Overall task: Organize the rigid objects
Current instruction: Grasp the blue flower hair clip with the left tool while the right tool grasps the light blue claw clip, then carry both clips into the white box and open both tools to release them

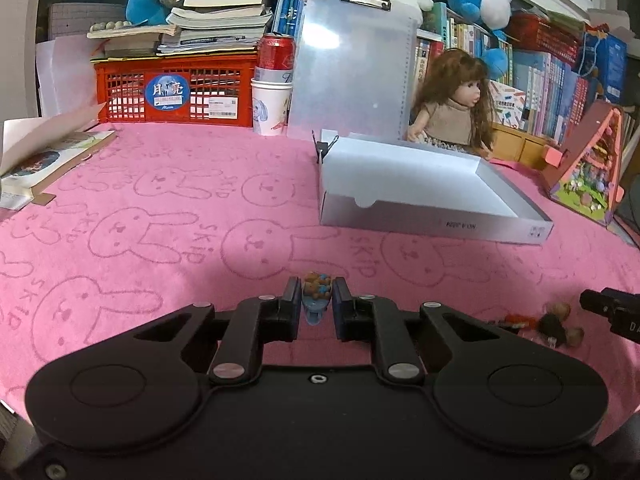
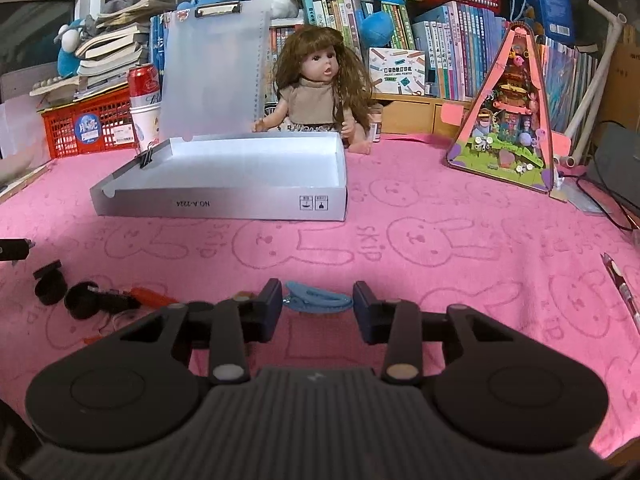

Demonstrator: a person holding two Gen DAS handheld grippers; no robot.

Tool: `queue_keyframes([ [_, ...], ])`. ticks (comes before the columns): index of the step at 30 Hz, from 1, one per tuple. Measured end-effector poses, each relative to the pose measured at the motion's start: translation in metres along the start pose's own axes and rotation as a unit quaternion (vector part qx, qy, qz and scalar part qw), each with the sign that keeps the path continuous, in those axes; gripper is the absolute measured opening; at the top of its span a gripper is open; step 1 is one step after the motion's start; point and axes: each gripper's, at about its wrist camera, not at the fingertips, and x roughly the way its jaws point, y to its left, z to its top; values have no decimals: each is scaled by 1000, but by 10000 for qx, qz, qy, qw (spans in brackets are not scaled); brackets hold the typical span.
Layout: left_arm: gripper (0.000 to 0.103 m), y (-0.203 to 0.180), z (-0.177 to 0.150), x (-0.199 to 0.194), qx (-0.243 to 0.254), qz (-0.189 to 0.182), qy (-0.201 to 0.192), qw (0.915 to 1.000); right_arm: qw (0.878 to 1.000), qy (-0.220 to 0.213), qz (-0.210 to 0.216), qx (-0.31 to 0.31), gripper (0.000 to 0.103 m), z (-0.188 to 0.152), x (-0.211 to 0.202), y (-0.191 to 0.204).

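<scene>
Left wrist: one bear clip [image 1: 317,294] between jaws; right: one blue clip [image 2: 318,302].

Both wrist cameras sit low over the pink bunny-print towel [image 1: 160,208], looking forward at the cluttered bookshelf. Left view sees the shallow white cardboard box [image 1: 420,216] right of centre; right view sees it left, and both share the long-haired brown doll [image 2: 320,84].

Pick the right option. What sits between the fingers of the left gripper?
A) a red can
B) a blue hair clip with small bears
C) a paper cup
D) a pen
B: the left gripper has a blue hair clip topped with small bears between its fingers.
</scene>
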Motion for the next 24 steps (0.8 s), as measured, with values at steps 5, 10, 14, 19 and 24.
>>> queue_keyframes([
  [5, 15, -3, 16, 8, -104, -157, -25, 9998, 9999, 55, 84, 132, 43, 17, 9, -1],
  [10, 15, -10, 34, 19, -155, -338, 10, 9993, 9994, 100, 183, 293, 43, 34, 20, -2],
  [14, 15, -17, 49, 31, -145, -501, 74, 9986, 9988, 161, 270, 367, 43, 48, 30, -2],
  [19, 15, -24, 72, 50, -262, -736, 227, 9967, 9979, 230, 429, 437, 43, 67, 45, -1],
  [24, 15, -34, 98, 73, -254, -870, 343, 9953, 9962, 367, 612, 502, 43, 90, 66, 1],
])
